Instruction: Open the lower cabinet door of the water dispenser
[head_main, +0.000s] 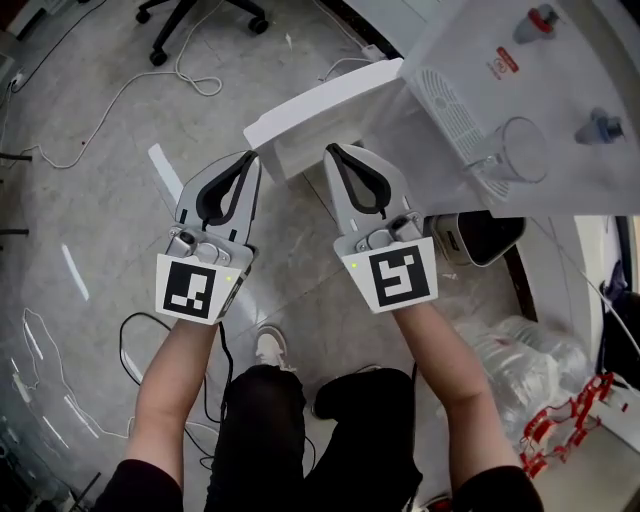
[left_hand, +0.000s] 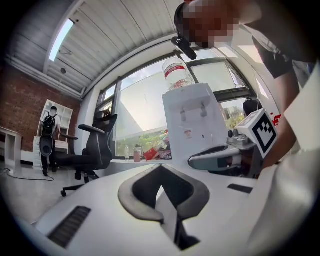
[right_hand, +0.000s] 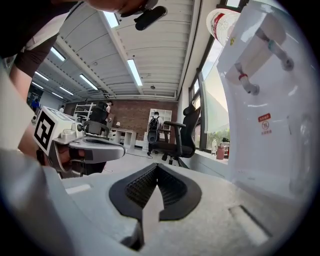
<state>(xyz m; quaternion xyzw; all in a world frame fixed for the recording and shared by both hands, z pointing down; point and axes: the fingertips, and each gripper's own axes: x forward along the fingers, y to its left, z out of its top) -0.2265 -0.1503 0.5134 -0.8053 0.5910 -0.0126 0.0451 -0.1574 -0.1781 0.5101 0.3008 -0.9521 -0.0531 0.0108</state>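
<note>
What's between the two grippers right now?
In the head view, floor, plus the white door's corner between the tips of the left gripper and right gripper.

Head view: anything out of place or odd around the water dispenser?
No spill or damage. The white lower cabinet door of the white water dispenser hangs open, and loose white cables sprawl over the grey floor.

white water dispenser (head_main: 520, 60) standing upright; its white lower cabinet door (head_main: 320, 105) is swung open, jutting out sideways from the base.
</note>
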